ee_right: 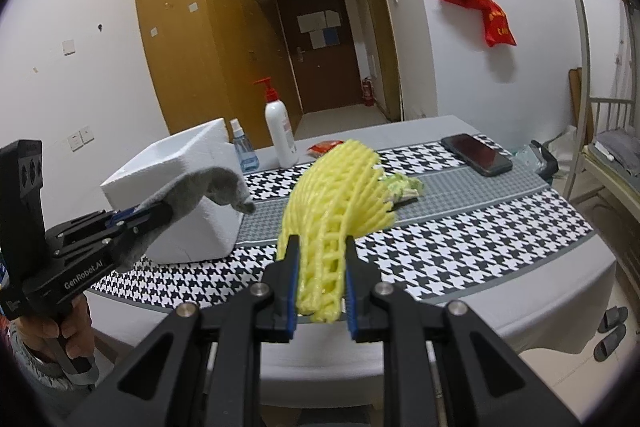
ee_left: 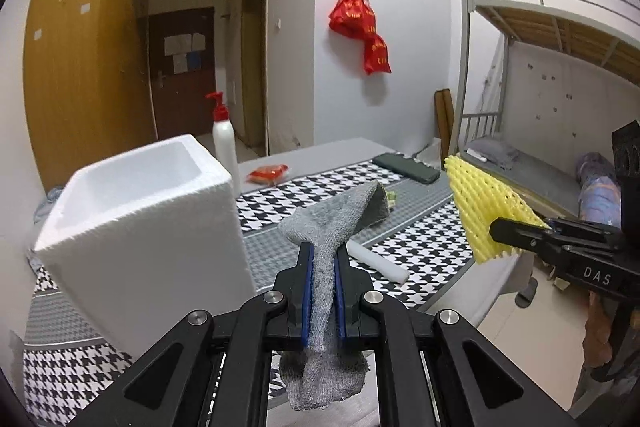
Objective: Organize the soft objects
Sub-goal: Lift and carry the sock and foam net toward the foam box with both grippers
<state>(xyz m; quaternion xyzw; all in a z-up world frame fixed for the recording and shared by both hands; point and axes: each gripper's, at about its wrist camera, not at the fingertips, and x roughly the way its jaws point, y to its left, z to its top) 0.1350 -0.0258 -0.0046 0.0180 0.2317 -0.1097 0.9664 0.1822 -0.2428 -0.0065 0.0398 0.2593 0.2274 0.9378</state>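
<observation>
1. Table (ee_right: 540, 291), grey top under a black-and-white houndstooth cloth: bears everything listed below.
2. White foam box (ee_left: 152, 223), open-topped, thick-walled: the landmark, and judged the likely bin for the soft items. It stands on the cloth, its opening facing up and empty as far as can be seen.
3. Yellow foam fruit net (ee_right: 340, 195), tubular mesh: held in the air to the right of the box, clear of the cloth. The right gripper (ee_right: 320, 259) has its jaws narrowed onto the net's lower end; the rest fans upward and forward.
4. Grey knitted sock (ee_left: 332, 227), limp: held in the air just right of the box, near its rim height. The left gripper (ee_left: 323, 267) is clamped tight on its middle, the toe drooping ahead, the cuff hanging below the pads.
5. Handling advice, as judgement: carry the sock over the rim before letting go, so that both hanging ends fall inside; bring the net in afterwards, keeping the two grippers from crossing.
</observation>
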